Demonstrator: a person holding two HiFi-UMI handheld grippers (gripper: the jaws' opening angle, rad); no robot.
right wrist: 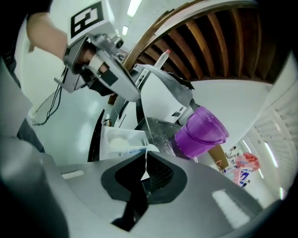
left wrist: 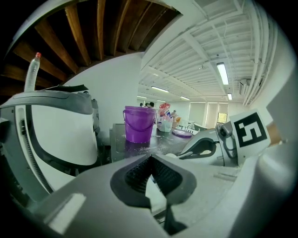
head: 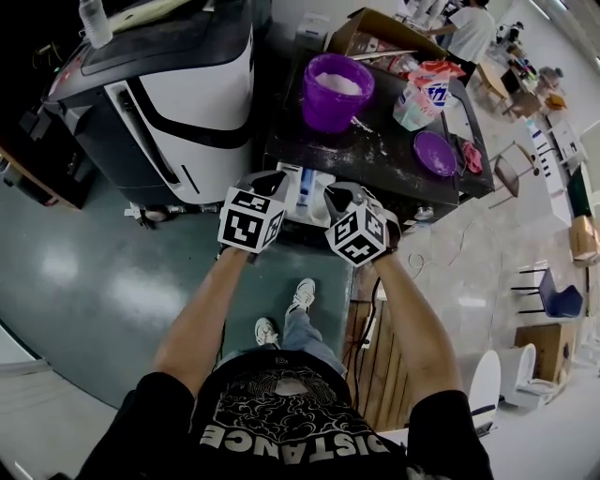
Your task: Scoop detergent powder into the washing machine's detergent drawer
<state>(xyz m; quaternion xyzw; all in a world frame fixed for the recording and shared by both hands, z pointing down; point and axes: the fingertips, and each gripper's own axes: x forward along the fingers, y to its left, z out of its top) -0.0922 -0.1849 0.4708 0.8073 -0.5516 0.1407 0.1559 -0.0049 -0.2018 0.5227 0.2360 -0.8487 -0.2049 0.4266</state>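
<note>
The white detergent drawer (head: pixel 305 195) is pulled out of the dark washing machine (head: pixel 384 155); it holds white powder (right wrist: pixel 116 142) and a blue insert. A purple bucket (head: pixel 336 91) of powder stands on the machine top, also visible as the bucket (left wrist: pixel 138 123) and the bucket (right wrist: pixel 201 133). My left gripper (head: pixel 270 180) is at the drawer's left side and my right gripper (head: pixel 339 195) at its right, both close above it. Both jaw pairs meet at the tips with nothing between them: left gripper (left wrist: pixel 150 159), right gripper (right wrist: pixel 145 157). No scoop is clearly visible.
A purple lid (head: pixel 435 153) and a detergent bag (head: pixel 419 98) lie on the machine top, which is dusted with spilled powder. A large white-and-black appliance (head: pixel 173 89) with a bottle (head: pixel 95 21) on it stands at the left. A wooden pallet (head: pixel 375 361) is by my feet.
</note>
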